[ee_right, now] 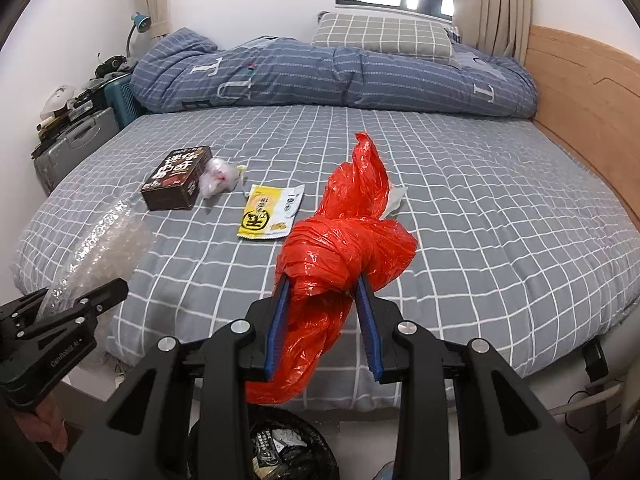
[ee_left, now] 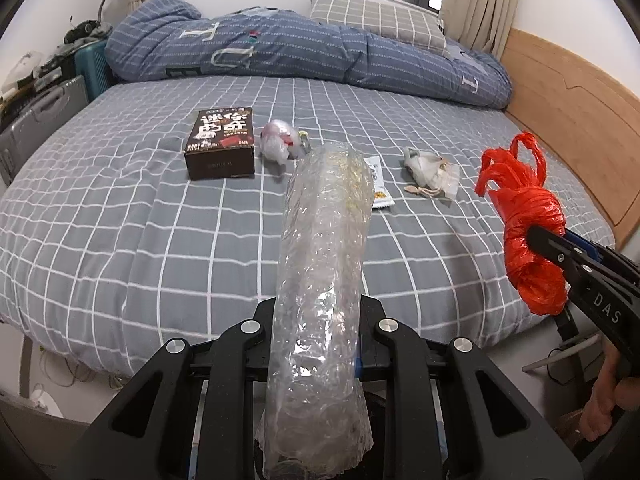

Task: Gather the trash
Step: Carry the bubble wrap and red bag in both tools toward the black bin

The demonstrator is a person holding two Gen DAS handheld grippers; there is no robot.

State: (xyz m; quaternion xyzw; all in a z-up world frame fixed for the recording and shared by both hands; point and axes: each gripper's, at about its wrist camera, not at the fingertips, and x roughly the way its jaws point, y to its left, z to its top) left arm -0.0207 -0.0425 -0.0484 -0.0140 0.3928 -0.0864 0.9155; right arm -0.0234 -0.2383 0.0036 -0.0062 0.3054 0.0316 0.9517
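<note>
My left gripper (ee_left: 318, 312) is shut on a roll of clear bubble wrap (ee_left: 324, 264), held over the bed's near edge; it also shows in the right wrist view (ee_right: 96, 248). My right gripper (ee_right: 324, 280) is shut on a knotted red plastic bag (ee_right: 344, 240), seen from the left wrist view too (ee_left: 528, 232). On the grey checked bed (ee_right: 480, 208) lie a brown box (ee_right: 176, 178), a crumpled clear wrapper (ee_right: 218, 178), a yellow snack packet (ee_right: 268, 210) and a white crumpled bag (ee_left: 432, 170).
A black-lined trash bin (ee_right: 288, 448) with rubbish stands on the floor below my right gripper. A folded blue quilt (ee_right: 332, 76) and pillow (ee_right: 380, 36) lie at the far side. A wooden headboard (ee_right: 580, 92) is at the right, suitcases (ee_right: 76, 140) at the left.
</note>
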